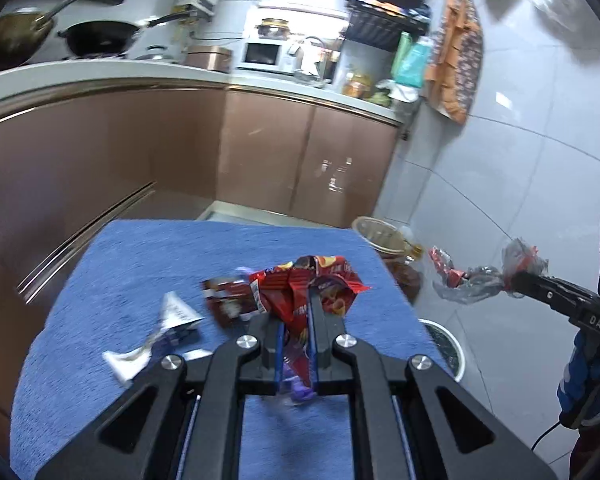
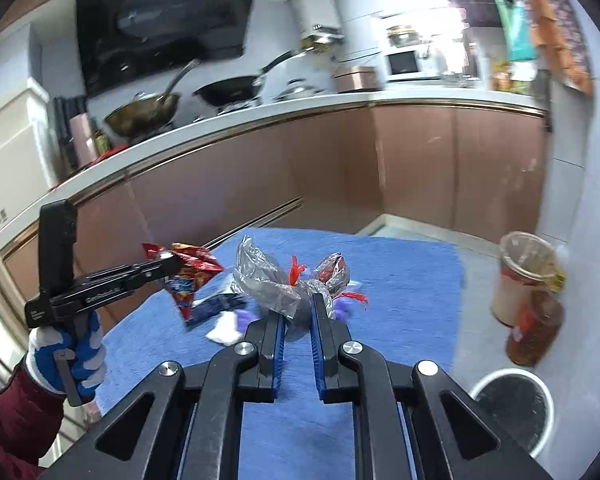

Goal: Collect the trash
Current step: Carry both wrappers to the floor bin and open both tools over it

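My left gripper (image 1: 298,308) is shut on a crumpled red snack wrapper (image 1: 320,280), held above the blue towel (image 1: 120,272) that covers the table. On the towel below lie a white paper scrap (image 1: 174,314) and a brown wrapper (image 1: 226,300). My right gripper (image 2: 300,308) is shut on a crumpled clear-and-silver plastic wrapper (image 2: 268,280) with red bits, also raised above the towel (image 2: 400,280). Each view shows the other tool: the right gripper (image 1: 512,280) with its plastic wrapper (image 1: 468,284), and the left gripper (image 2: 174,266) with the red wrapper (image 2: 194,276), held by a gloved hand (image 2: 76,344).
A white round bin (image 2: 512,412) with a dark liner stands on the floor right of the table, also seen as bin (image 1: 448,344). Beside it are a lined cup-like container (image 2: 524,272) and an amber bottle (image 2: 536,328). Brown kitchen cabinets (image 1: 260,152) and a worktop with pans stand behind.
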A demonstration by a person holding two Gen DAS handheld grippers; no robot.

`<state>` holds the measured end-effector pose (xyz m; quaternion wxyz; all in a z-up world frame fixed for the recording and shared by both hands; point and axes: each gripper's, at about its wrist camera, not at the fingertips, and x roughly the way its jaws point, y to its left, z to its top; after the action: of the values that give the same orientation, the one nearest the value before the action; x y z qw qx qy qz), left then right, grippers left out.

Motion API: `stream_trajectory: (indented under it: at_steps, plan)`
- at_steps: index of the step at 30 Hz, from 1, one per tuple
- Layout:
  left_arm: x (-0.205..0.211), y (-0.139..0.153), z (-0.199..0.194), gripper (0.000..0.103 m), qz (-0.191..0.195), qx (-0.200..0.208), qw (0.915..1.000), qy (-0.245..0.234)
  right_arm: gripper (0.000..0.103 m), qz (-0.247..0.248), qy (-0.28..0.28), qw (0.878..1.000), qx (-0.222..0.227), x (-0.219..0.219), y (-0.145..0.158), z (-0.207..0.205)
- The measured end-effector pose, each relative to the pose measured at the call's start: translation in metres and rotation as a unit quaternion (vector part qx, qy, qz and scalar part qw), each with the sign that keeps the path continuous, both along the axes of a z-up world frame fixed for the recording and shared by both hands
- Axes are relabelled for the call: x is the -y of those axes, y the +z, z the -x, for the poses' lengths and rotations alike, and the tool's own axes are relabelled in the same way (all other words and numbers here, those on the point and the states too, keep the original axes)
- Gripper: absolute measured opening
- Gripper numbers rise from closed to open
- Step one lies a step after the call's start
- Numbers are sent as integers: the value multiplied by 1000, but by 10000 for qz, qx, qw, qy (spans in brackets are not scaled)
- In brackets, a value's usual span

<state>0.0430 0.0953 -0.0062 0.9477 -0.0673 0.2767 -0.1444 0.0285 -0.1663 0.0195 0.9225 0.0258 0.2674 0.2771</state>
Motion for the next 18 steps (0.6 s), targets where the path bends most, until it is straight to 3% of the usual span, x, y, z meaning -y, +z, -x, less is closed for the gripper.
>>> stream_trajectory:
  at_steps: [8,18]
  plan:
    - [119,-6,-38,8,-95,-232,9944,-1027,12,18,-1310,9912,-201,89,-21,8]
    - [287,-45,-99,9,-300,-788,9757,-2020,12,88,-2607,9606,-962,181,-91,-14]
